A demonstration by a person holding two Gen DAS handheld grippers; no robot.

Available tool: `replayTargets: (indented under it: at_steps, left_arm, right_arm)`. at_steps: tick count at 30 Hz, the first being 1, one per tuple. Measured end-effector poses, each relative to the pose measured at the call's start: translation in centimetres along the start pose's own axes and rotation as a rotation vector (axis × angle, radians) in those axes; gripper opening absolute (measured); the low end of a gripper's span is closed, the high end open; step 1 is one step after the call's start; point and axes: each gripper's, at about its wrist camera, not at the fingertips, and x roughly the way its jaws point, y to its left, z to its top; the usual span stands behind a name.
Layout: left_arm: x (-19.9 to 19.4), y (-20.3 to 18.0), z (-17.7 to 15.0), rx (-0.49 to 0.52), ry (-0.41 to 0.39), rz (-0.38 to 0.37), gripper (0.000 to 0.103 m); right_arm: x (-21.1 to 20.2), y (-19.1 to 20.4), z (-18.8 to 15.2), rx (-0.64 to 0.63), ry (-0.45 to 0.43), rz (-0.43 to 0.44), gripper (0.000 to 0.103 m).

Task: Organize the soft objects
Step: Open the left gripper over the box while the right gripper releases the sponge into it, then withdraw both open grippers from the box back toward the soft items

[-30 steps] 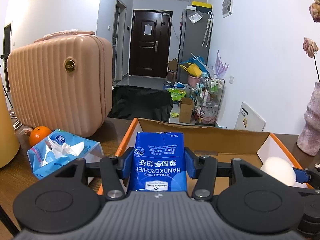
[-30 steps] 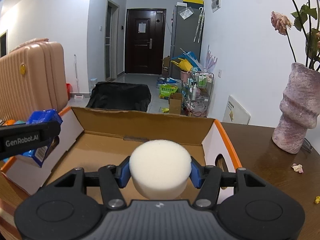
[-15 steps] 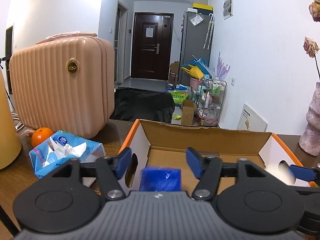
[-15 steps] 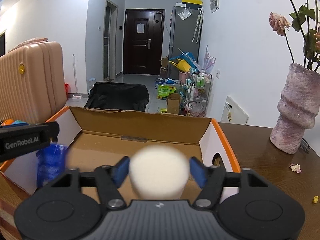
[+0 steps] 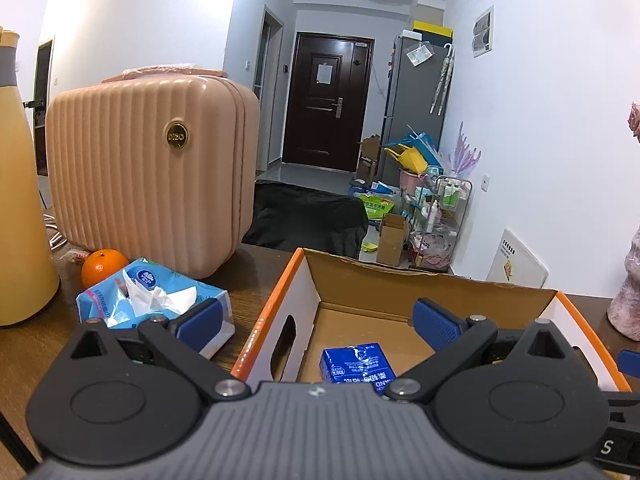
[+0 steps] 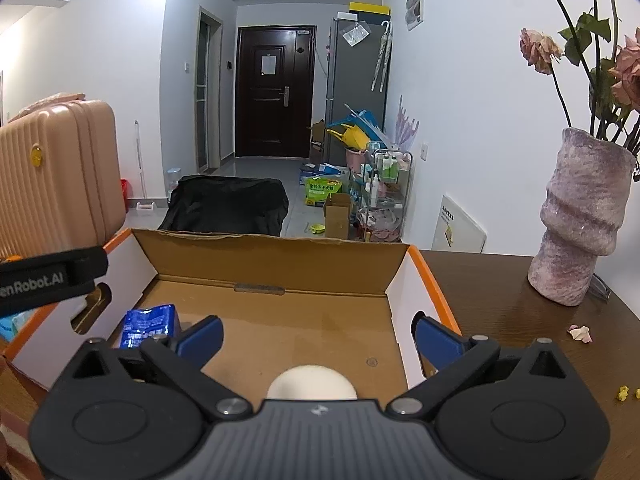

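Landmark = cardboard box point(image 6: 280, 264), open-topped, orange rims, sitting on dark wood table point(image 6: 500, 280).

Nearest: left gripper point(image 5: 318, 318) w/ jaws spread wide, holding nothing, hovering over box's left wall. Right gripper point(image 6: 318, 334) likewise spread wide, empty, above box's near-right part. Blue hanky pack point(image 5: 356, 366) lies on box floor, left side; in right wrist view it's at point(image 6: 148, 326). White sponge puck point(image 6: 312, 382) rests on box floor near the front, partly hidden by gripper body.

Left of box, on table: open tissue pack point(image 5: 152, 300) just beside it, an orange point(image 5: 103, 266) behind that, then pink suitcase point(image 5: 152, 172) further back; yellow bottle point(image 5: 20, 208) far left. Right of box: mauve vase point(image 6: 580, 220) w/ dried roses point(image 6: 540, 50), petal scraps point(image 6: 580, 333) on the wood.

Beyond box: black covered seat point(image 6: 228, 204), floor clutter and a wire rack point(image 6: 384, 196), grey fridge point(image 6: 356, 88), dark door point(image 6: 272, 92) at hallway end.

Vs 1 s ago: both grippers were pinching their items above the box, hanky pack in left, sponge in right. Half a sec ago both were dropping, blurred. Now both items are down in the box and jaws are wider apart.
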Motion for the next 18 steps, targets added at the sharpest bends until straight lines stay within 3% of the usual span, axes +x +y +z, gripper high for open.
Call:
replayTargets:
  at_steps: [18]
  left_arm:
    - [-3.7,0.2,-0.2,0.025,-0.065,-0.014,0.103]
  right_arm:
    - [-3.5,-0.5,0.0,-0.007,-0.060,-0.001,0.103]
